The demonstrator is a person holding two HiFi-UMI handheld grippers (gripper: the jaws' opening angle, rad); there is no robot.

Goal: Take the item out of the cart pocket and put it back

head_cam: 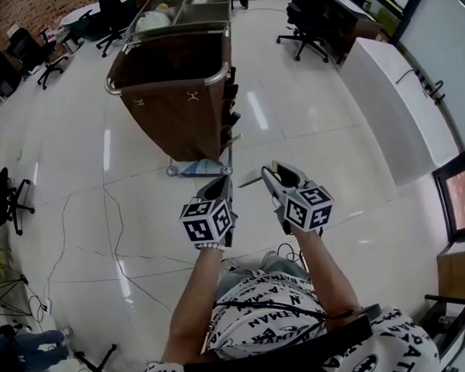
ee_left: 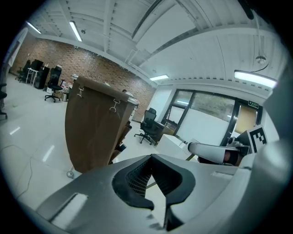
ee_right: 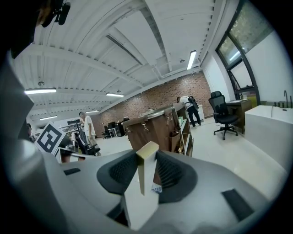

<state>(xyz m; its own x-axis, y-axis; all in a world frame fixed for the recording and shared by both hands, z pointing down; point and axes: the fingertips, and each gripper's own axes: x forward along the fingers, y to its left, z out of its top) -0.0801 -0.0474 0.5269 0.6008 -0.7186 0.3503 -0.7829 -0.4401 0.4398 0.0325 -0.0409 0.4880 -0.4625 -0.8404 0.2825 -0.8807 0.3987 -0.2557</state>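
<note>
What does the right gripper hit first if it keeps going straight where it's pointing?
Likely the cart, on its pocket side. The right gripper, shut on a pale box, aims at it across the floor. Depth is unclear, so this is a guess.

Head view: high, facing steeply down; cart [head_cam: 177, 99] ahead, well apart. Left gripper view: low, facing the cart's brown side, near. Right gripper view: low, cart farther off, possibly its pocket side. Shared: cart.
</note>
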